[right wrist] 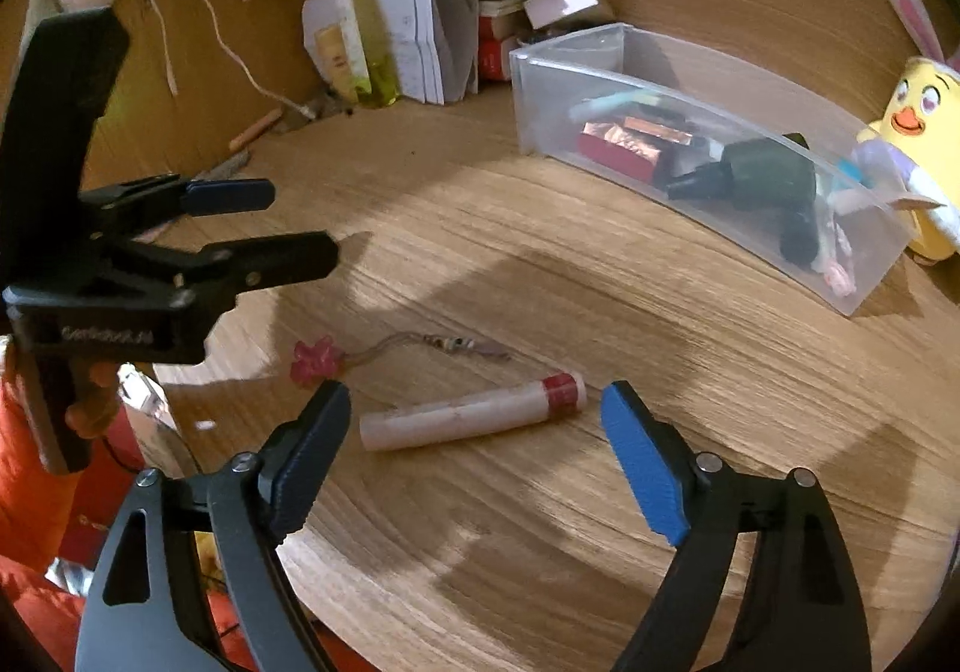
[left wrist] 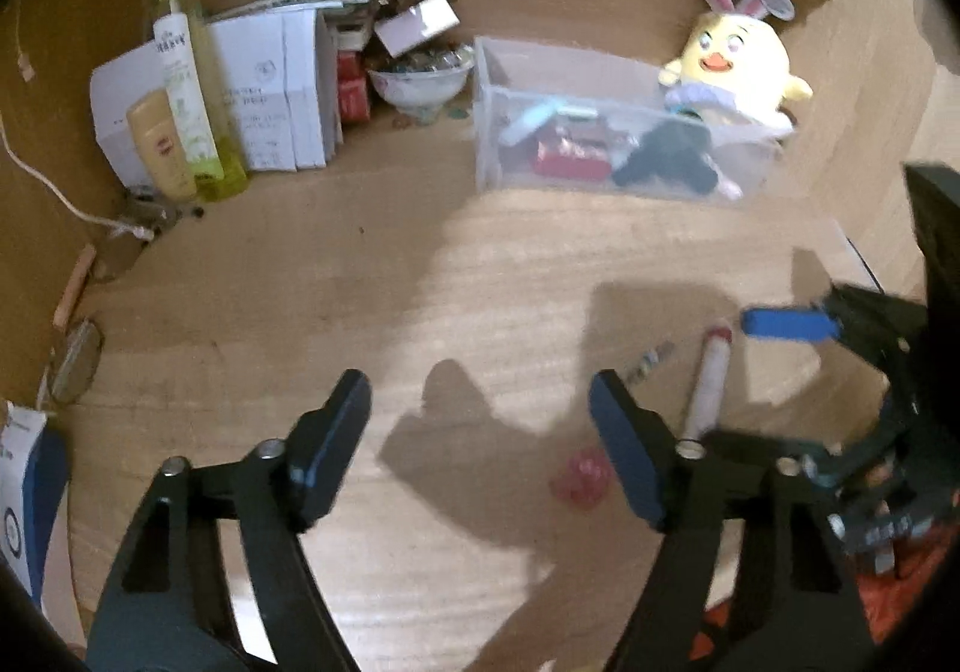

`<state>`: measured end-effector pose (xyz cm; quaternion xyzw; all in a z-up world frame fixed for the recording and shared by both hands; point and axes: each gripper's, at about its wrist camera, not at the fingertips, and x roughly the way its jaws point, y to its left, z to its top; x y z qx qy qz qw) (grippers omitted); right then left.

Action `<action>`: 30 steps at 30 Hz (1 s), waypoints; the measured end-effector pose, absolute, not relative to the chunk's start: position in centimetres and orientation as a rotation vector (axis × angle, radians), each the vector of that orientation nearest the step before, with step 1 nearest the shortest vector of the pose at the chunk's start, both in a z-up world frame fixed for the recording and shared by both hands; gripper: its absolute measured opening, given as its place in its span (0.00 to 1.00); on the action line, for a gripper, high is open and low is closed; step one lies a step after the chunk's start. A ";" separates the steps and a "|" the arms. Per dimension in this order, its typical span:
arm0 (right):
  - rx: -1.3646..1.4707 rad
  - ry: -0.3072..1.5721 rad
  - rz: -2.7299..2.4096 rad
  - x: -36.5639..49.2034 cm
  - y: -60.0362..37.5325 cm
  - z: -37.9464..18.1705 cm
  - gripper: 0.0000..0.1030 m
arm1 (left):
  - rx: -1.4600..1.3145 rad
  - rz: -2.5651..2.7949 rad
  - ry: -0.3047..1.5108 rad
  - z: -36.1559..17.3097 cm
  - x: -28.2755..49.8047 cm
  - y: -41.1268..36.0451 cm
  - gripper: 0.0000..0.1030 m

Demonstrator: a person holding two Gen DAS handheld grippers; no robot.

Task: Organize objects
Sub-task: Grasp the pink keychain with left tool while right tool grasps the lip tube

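A white tube with a red band [right wrist: 471,413] lies on the wooden table just ahead of my open, empty right gripper [right wrist: 477,447]; it also shows in the left wrist view [left wrist: 708,381]. A pink flower charm on a beaded string [right wrist: 317,361] lies left of the tube, and appears blurred [left wrist: 581,475] beside my right finger in the left wrist view. My left gripper [left wrist: 480,441] is open and empty above the bare table; it shows in the right wrist view [right wrist: 288,222]. A clear plastic bin [right wrist: 708,156] [left wrist: 618,132] holds several items.
A yellow plush chick with bunny ears [left wrist: 735,60] sits behind the bin. Bottles [left wrist: 180,90], white boxes [left wrist: 270,90] and a bowl [left wrist: 420,81] crowd the back left corner. Glasses [left wrist: 75,363] and a cord [left wrist: 54,186] lie at the left wall.
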<state>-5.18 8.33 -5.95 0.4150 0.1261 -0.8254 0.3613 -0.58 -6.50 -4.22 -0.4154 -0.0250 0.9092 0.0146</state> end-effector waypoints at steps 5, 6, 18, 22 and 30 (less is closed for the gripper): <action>1.101 0.336 -2.087 -5.5 7.9 -6.5 0.83 | -1.318 2.798 -0.063 -4.9 0.7 -6.2 0.60; 1.108 0.342 -2.078 -5.6 7.8 -6.6 0.83 | -1.320 2.788 -0.077 -5.1 0.9 -6.3 0.59; 1.096 0.346 -2.098 -5.3 7.7 -6.9 0.81 | -1.321 2.703 -0.088 -5.9 2.0 -5.0 0.59; 1.085 0.334 -2.130 -5.4 8.2 -7.0 0.81 | -1.327 2.694 -0.065 -6.2 1.6 -4.4 0.49; 1.074 0.268 -2.184 -6.2 10.0 -6.1 0.81 | -1.320 2.755 -0.031 -6.4 0.8 -4.1 0.23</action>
